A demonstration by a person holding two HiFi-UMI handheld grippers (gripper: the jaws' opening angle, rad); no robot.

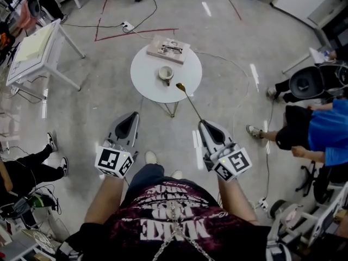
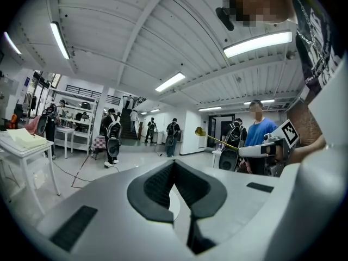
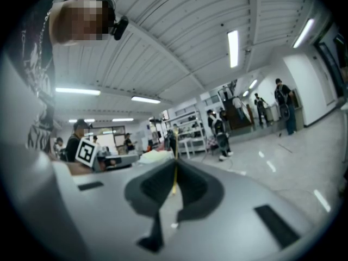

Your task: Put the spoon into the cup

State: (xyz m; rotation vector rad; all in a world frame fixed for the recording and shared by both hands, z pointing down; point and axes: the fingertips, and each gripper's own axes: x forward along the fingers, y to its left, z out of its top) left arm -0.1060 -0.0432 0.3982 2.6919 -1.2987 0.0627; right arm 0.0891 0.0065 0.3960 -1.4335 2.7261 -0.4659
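- The spoon (image 1: pixel 190 103) was pinched only by the far end of its thin handle in my right tongs (image 1: pixel 204 125), which were clamped tight on it. With so little of it held, I judged it could swivel or slip out if I swung it quickly.
- Its bowl reached well ahead of those jaws, so a small tilt of my wrist could throw the tip wide. It might then miss the cup (image 1: pixel 166 73) or knock it over.
- It looked gold-coloured, long and slender, with a small oval bowl, and it lay nearly level in the air.
- The cup stood ahead of my right tongs, just past the spoon's bowl and a little toward my left tongs' side, not touching the spoon. It seemed small and light, so likely to tip.
- It sat on a round white table (image 1: pixel 142 86) with thin legs, which a bump might rock.
- My left tongs (image 1: pixel 130 117) were closed on nothing, level with the right ones and short of the table, so they were not steadying the cup.
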